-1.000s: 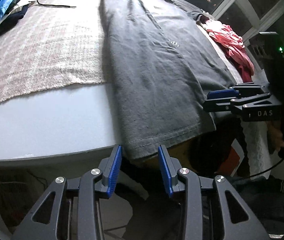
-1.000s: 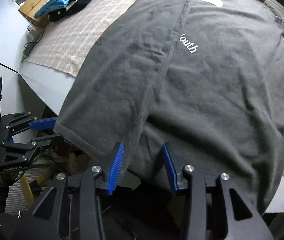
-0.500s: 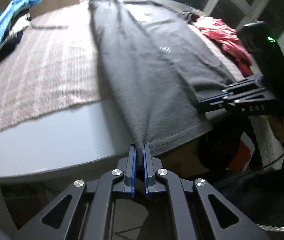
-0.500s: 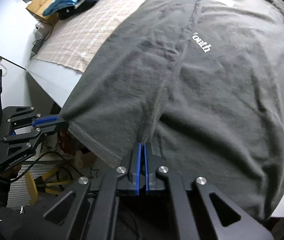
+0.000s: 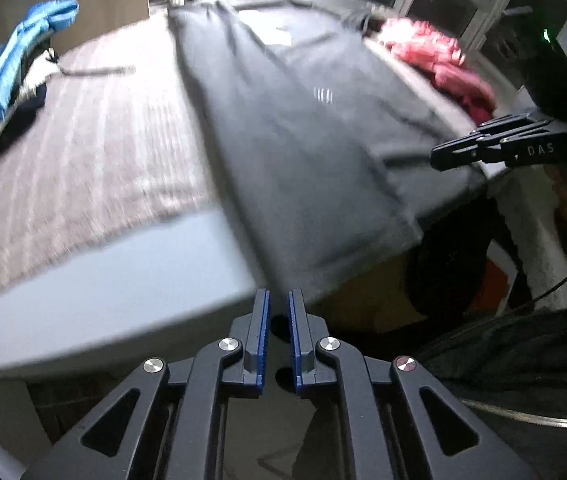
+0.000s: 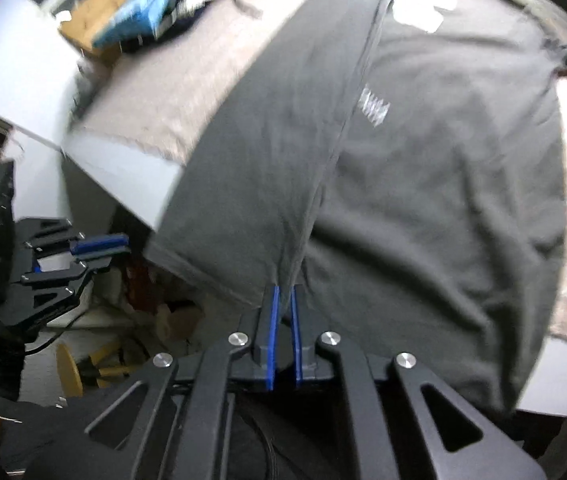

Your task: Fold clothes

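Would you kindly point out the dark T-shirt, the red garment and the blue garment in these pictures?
dark T-shirt [image 6: 423,184], right wrist view, on the flat chest area right of the fold ridge.
red garment [image 5: 443,60], left wrist view, on the middle of the crumpled heap.
blue garment [image 5: 7,68], left wrist view, on its draped middle.

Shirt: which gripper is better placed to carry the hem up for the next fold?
Probably right. The right gripper pinches a ridge of the shirt at its hem, cloth tented into it. The left gripper sits at the hem corner, jaws slightly apart; blur hides whether it grips.
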